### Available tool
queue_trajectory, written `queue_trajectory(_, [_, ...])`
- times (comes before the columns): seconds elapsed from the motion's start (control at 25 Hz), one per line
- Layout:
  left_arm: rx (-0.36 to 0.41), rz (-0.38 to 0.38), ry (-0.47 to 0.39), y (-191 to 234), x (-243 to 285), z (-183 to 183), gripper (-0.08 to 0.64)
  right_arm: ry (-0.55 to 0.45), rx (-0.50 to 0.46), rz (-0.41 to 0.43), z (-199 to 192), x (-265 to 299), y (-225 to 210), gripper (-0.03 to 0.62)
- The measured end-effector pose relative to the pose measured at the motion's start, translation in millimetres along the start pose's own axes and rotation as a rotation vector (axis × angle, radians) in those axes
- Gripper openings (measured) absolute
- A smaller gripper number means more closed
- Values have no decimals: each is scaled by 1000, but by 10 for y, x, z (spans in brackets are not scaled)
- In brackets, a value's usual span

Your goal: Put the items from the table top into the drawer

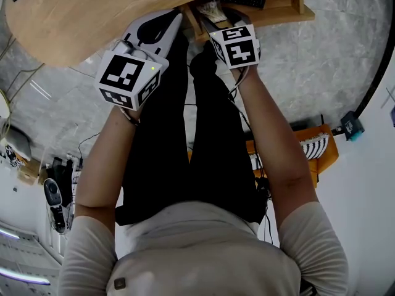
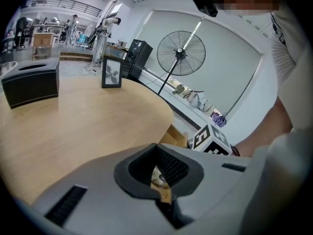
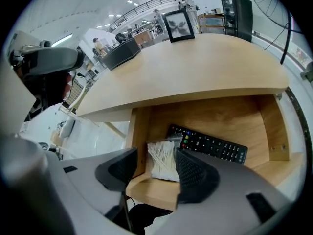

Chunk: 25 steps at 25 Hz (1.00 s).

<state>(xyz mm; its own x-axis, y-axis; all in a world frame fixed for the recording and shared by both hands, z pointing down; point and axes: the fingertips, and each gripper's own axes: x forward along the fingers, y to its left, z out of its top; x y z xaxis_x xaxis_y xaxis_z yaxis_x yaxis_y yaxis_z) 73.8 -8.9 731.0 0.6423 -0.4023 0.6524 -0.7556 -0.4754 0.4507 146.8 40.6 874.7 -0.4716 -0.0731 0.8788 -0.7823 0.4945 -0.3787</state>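
Observation:
The wooden drawer (image 3: pixel 274 131) stands pulled out under the table edge. In it lie a black remote control (image 3: pixel 210 143) and a clear bag of cotton swabs (image 3: pixel 161 160). My right gripper (image 3: pixel 157 156) hangs over the drawer's front, open, its jaws on either side of the bag; the pads do not press on it. In the head view the right gripper (image 1: pixel 213 17) points into the drawer (image 1: pixel 290 8). My left gripper (image 1: pixel 165 29) is at the table edge left of the drawer, shut with nothing in it. A black box (image 2: pixel 30 82) and a picture frame (image 2: pixel 111 72) stand on the table top (image 2: pixel 88 121).
A standing fan (image 2: pixel 181 53) and a black speaker (image 2: pixel 138 58) are beyond the table's far side. On the floor to my right sits an orange crate (image 1: pixel 321 150); cables and gear (image 1: pixel 55 196) lie to my left. My legs are right below the drawer.

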Motion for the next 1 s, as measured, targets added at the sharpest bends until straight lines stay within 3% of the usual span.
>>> queue_trajectory(0.44, [29, -4, -22, -148, -106, 193, 9, -75, 30, -36, 217, -384, -30, 247])
queue_trajectory(1.0, [107, -16, -79, -632, -619, 994, 9, -302, 11, -75, 922, -1714, 27, 97])
